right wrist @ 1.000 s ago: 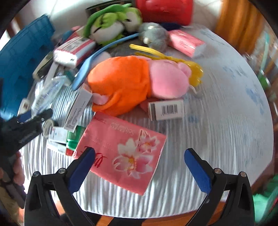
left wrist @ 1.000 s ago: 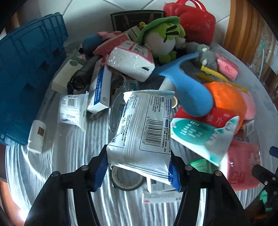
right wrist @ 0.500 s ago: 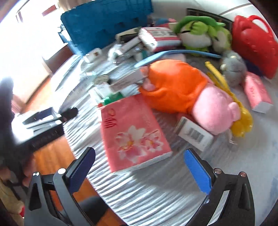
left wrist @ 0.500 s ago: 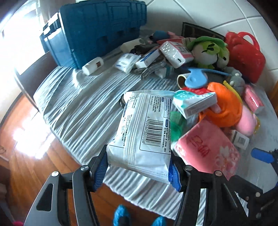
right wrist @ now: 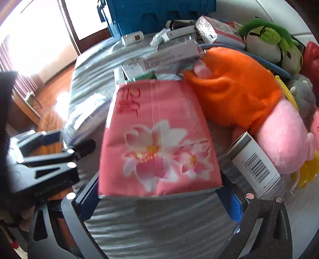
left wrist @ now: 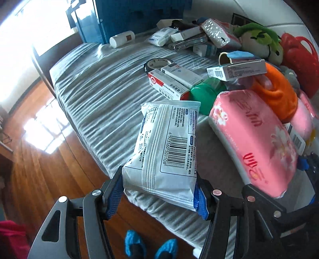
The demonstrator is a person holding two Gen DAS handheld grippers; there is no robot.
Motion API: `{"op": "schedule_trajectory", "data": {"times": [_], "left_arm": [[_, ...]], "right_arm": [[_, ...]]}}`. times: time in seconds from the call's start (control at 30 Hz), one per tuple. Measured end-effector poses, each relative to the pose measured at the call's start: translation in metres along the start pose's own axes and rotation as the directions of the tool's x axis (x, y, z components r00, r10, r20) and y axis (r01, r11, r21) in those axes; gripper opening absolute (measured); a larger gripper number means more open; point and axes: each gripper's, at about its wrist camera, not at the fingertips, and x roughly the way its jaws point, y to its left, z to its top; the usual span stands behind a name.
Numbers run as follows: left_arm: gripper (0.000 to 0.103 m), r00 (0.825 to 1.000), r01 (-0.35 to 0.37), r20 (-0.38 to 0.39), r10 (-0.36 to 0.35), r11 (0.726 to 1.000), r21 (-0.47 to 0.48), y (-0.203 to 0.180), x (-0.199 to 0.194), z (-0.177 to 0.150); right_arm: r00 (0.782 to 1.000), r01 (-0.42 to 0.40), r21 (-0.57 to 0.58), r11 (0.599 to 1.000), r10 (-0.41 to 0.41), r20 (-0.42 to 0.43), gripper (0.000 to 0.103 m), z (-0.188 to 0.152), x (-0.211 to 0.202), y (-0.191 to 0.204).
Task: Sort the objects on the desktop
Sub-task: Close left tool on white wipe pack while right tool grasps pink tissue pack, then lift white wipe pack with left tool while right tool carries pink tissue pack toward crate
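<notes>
My left gripper (left wrist: 157,197) is shut on a white sealed packet (left wrist: 167,147) with a barcode, held over the near edge of the table. The right wrist view shows the same gripper (right wrist: 49,159) and packet (right wrist: 85,117) at the left. A pink tissue pack (right wrist: 157,135) with a flower print lies flat on the grey striped cloth (right wrist: 159,229). My right gripper (right wrist: 159,201) is open and low, its blue pads (right wrist: 229,203) on either side of the pack's near end. The jaws stand as wide as in the earlier frames. In the left wrist view the pink pack (left wrist: 257,139) lies beside the packet.
An orange and pink plush (right wrist: 239,95) lies right of the pack, with a barcoded box (right wrist: 255,165) beside it. Medicine boxes (left wrist: 169,83), a tape roll (left wrist: 157,63), a white bottle (left wrist: 122,38), a green frog plush (left wrist: 257,39) and a red bag (left wrist: 299,57) crowd the far side. A blue crate (left wrist: 139,18) stands behind.
Both views have rolled. My left gripper carried the white packet away from the pile to the table's near edge. My right gripper sank until the pink pack lay between its fingers.
</notes>
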Motion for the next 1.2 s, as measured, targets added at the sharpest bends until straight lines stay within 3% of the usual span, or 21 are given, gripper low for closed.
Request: {"op": "schedule_trajectory", "data": {"times": [0.1, 0.27, 0.5, 0.6, 0.67, 0.77, 1.2], "left_arm": [[0.061, 1.000, -0.013, 0.018, 0.012, 1.000, 0.022, -0.003, -0.002, -0.001], [0.065, 0.999, -0.010, 0.037, 0.010, 1.000, 0.008, 0.000, -0.003, -0.005], [0.066, 0.998, -0.008, 0.055, 0.008, 1.000, -0.004, 0.000, -0.002, -0.006], [0.066, 0.999, 0.004, 0.045, -0.003, 1.000, -0.011, 0.002, -0.001, -0.005], [0.062, 0.999, 0.008, 0.051, -0.008, 1.000, 0.007, 0.000, -0.002, -0.005], [0.059, 0.998, -0.006, 0.057, 0.004, 0.999, 0.035, -0.004, -0.005, -0.006], [0.059, 0.977, 0.035, 0.208, -0.042, 0.999, 0.036, 0.028, -0.075, 0.033]], "right_arm": [[0.998, 0.048, -0.043, 0.998, -0.046, 0.044, 0.103, -0.003, 0.003, 0.007], [0.992, 0.074, 0.007, 0.997, -0.075, 0.104, 0.103, -0.005, 0.004, 0.006], [0.992, 0.076, -0.004, 0.997, -0.076, 0.100, 0.103, 0.000, 0.003, 0.005], [0.994, 0.102, 0.045, 0.994, -0.104, 0.039, 0.103, -0.001, 0.000, 0.003], [0.995, 0.066, 0.085, 0.994, -0.072, 0.074, 0.096, -0.005, -0.007, 0.001], [0.994, 0.042, 0.090, 0.995, -0.051, 0.095, 0.094, -0.005, -0.012, 0.002], [0.964, 0.107, 0.106, 0.989, -0.129, 0.234, 0.088, 0.039, -0.099, 0.027]]}}
